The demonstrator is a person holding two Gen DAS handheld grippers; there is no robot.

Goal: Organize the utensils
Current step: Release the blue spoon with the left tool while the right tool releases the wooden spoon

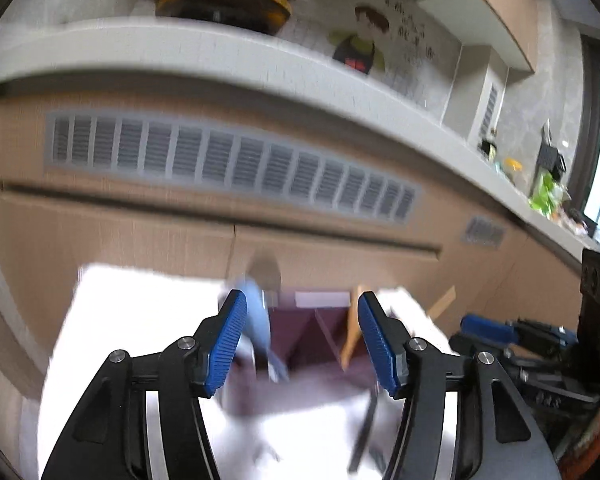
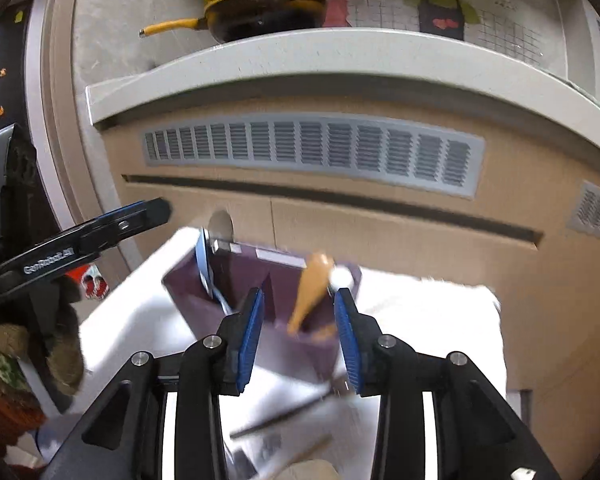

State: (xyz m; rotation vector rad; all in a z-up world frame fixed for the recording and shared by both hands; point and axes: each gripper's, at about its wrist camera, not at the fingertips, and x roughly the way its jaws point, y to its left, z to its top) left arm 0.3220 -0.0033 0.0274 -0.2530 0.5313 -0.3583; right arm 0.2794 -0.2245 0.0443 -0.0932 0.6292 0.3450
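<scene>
A purple divided utensil holder (image 2: 236,284) stands on a white table (image 2: 140,312); it also shows, blurred, in the left wrist view (image 1: 300,332). A light blue utensil (image 2: 204,264) stands in its left compartment and a wooden utensil (image 2: 310,292) in its right one; both show in the left wrist view, the blue one (image 1: 256,320) and the wooden one (image 1: 352,336). My left gripper (image 1: 302,340) is open and empty in front of the holder. My right gripper (image 2: 299,340) is open and empty just before the holder. Dark loose utensils (image 2: 284,416) lie blurred on the table under it.
A tan cabinet front with a grey vent (image 2: 312,152) rises behind the table, under a pale counter edge (image 2: 340,52). A yellow pan (image 2: 260,12) sits on the counter. The left gripper shows at the left of the right wrist view (image 2: 100,232).
</scene>
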